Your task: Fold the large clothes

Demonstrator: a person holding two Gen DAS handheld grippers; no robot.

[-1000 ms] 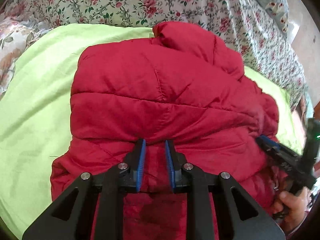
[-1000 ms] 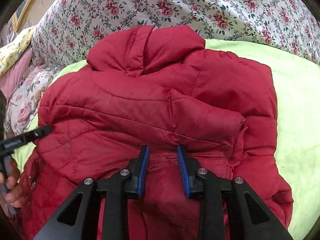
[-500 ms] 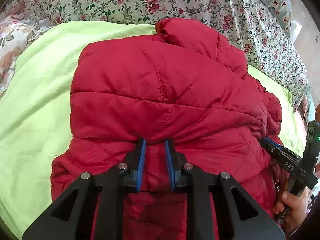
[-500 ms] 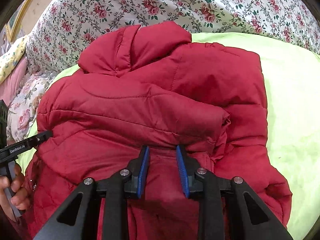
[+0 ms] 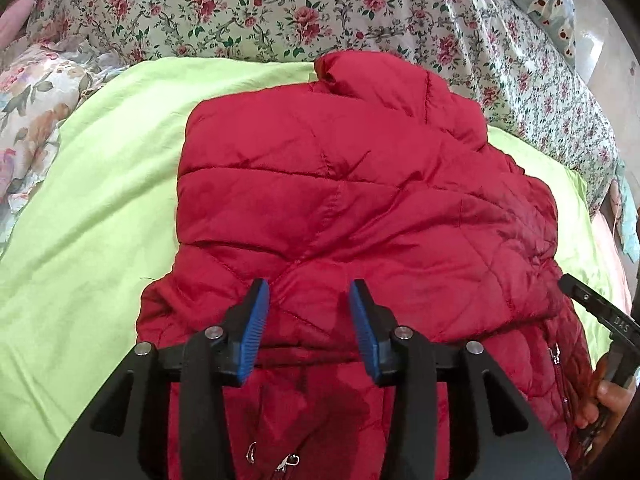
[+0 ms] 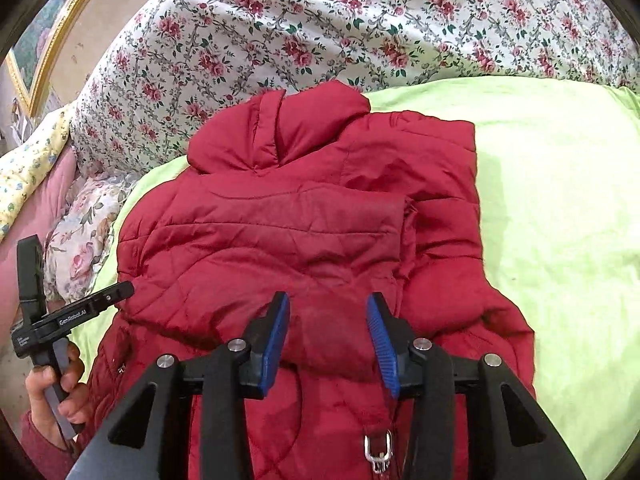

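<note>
Both claws, left claw (image 5: 308,324) and right claw (image 6: 328,336), have just been opening and hover released over the near fold of the red jacket (image 5: 360,200) lying mid-bed on the green sheet (image 5: 100,200), so next comes regripping the hem.

I'm over the bed (image 5: 360,8), floral cover showing at the far side; a lime sheet (image 5: 100,200) is spread on it, the red jacket (image 5: 360,200) lying folded on the sheet.
</note>
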